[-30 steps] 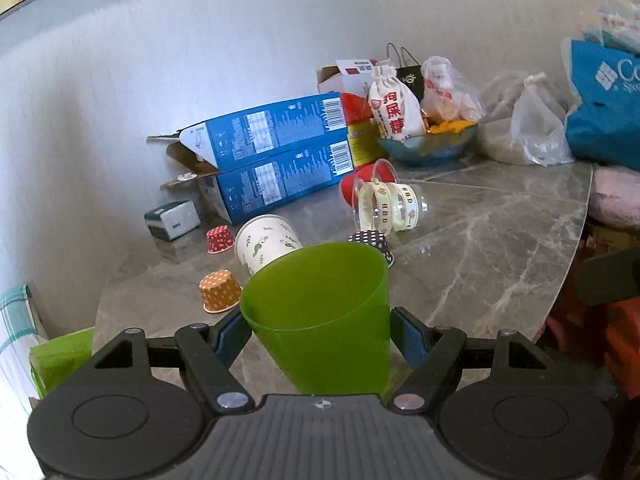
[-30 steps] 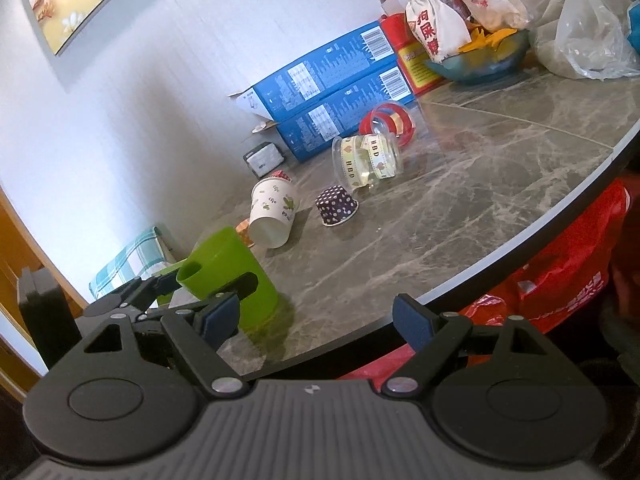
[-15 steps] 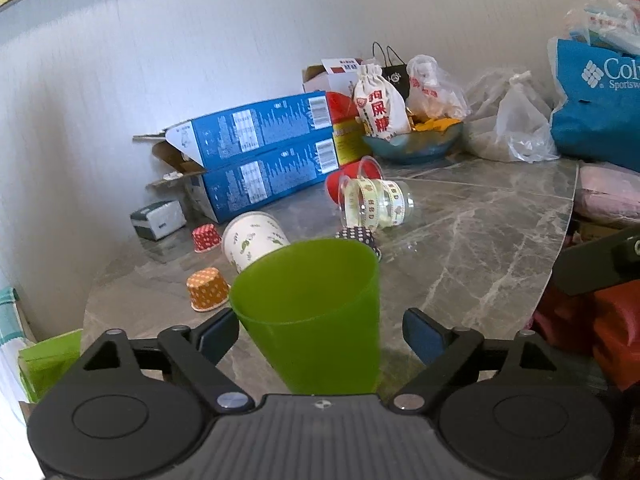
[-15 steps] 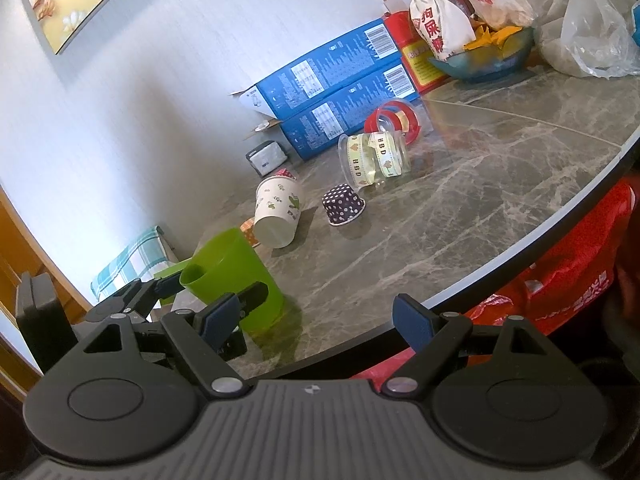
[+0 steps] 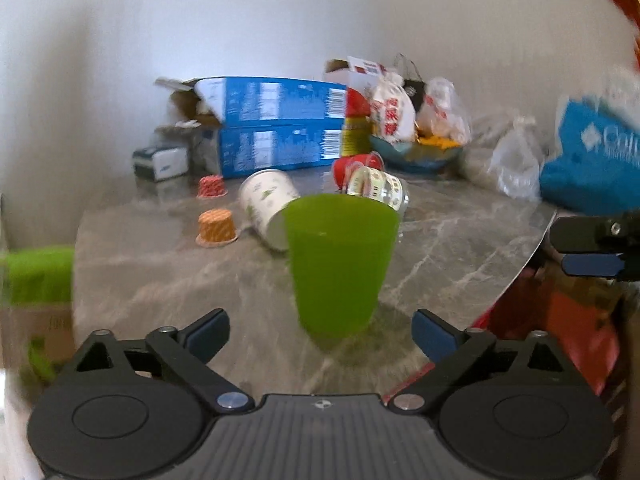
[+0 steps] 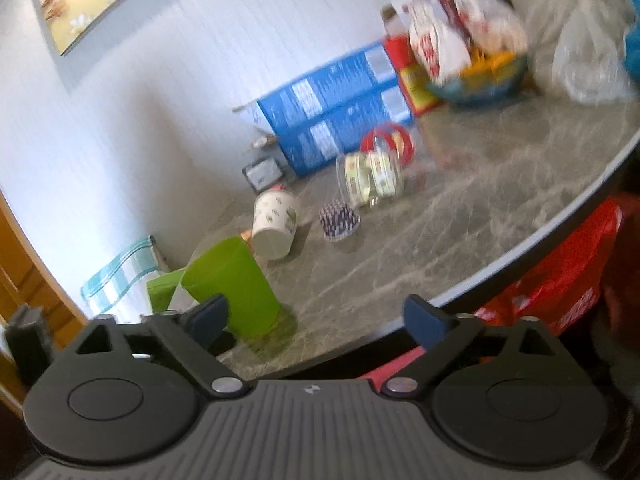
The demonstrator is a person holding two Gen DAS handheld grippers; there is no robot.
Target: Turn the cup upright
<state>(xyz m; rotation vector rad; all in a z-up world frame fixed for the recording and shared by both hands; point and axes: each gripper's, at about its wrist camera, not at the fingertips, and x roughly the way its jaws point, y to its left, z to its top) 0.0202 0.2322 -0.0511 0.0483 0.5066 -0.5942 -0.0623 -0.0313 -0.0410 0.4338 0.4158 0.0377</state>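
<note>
The left gripper (image 5: 321,330) has its jaws spread wide with nothing between them; the green cup (image 5: 340,264) stands upright, mouth up, on the marble worktop (image 5: 460,248) just ahead of them at 12 o'clock, clear of both blue fingertips (image 5: 208,334). In the right wrist view the right gripper (image 6: 316,320) also has its jaws fully apart and empty, held off the worktop's near edge; there the cup (image 6: 232,284) shows at 10 o'clock, close to the rim of the worktop (image 6: 500,208).

Beyond the cup, at its 11 o'clock, a white patterned paper cup (image 5: 268,210) lies on its side, with an orange muffin liner (image 5: 216,227) to its 9 o'clock and a red one (image 5: 212,186) farther back. A clear jar with a red lid (image 5: 376,186) lies on its side at the cup's 1 o'clock. A dark dotted liner (image 6: 339,220) sits inverted beside that jar in the right view. Two stacked blue boxes (image 5: 276,128) stand against the wall at the back, a blue bowl of snacks (image 5: 416,152) at their 3 o'clock. The view is motion-blurred.
</note>
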